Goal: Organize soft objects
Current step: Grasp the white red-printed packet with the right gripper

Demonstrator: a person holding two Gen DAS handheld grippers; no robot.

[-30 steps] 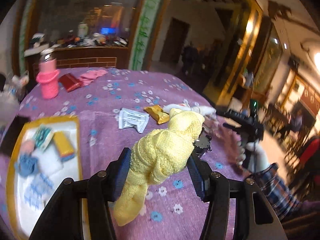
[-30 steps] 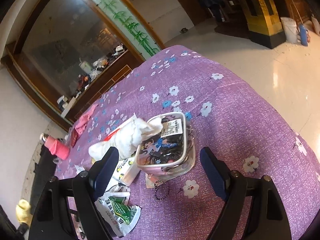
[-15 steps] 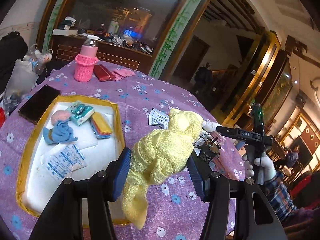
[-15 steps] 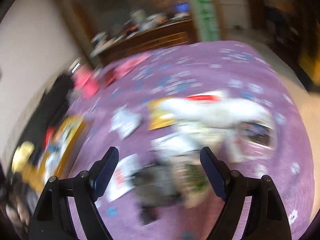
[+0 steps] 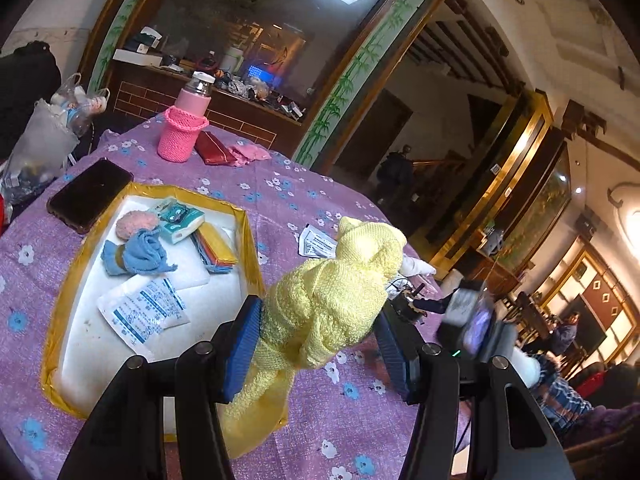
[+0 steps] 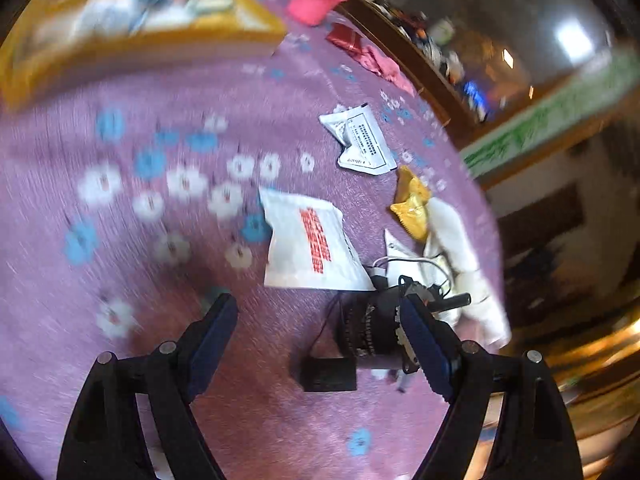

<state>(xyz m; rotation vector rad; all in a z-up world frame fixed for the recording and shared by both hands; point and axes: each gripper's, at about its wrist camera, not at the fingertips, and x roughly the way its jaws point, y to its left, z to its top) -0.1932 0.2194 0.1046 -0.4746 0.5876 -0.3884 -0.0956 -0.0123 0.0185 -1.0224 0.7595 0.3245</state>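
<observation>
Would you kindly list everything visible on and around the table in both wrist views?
yellow towel: 1, yellow, clamped in the left gripper above the table
tray: 1, white with gold rim, on the tablecloth
blue cloth: 1, blue, in the tray
pink puff: 1, pink, in the tray
tissue pack: 1, teal and white, in the tray
phone: 1, black, beside the tray
bottle: 1, pink with knit sleeve, far table edge
red-print packet: 1, white, table centre
gold wrapper: 1, gold, near the packet
left gripper: 1, black with blue pads
right gripper: 1, black with blue pads, open
</observation>
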